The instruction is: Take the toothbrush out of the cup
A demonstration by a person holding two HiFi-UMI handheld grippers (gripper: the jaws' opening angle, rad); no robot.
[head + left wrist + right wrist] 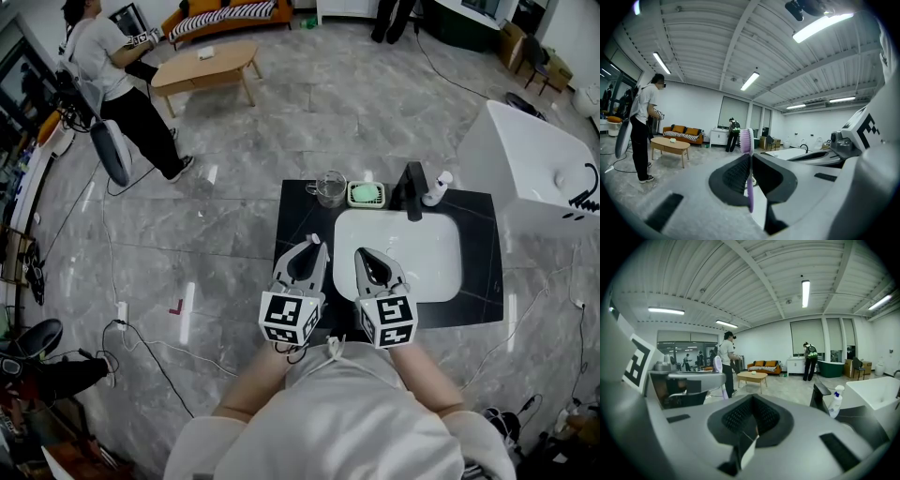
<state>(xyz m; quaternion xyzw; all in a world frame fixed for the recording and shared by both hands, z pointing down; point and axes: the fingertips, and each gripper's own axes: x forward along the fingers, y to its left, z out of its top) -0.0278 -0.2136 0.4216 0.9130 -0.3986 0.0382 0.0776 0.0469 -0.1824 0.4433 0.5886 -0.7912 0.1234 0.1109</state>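
A purple toothbrush (749,187) stands upright between the jaws of my left gripper (750,161), its bristled head (745,140) poking out above them. The left gripper (314,246) is shut on it and hovers over the counter's near left part. The glass cup (330,188) stands at the back edge of the black counter (300,220), well beyond both grippers. My right gripper (361,255) hangs beside the left one over the sink's near rim. In the right gripper view its jaws (752,416) are shut with nothing between them.
A white sink (398,253) is set in the counter. Behind it stand a green soap dish (366,194), a black faucet (411,190) and a white bottle (436,187). A white bathtub (534,169) is at the right. A person (108,75) stands far left near a wooden table (202,67).
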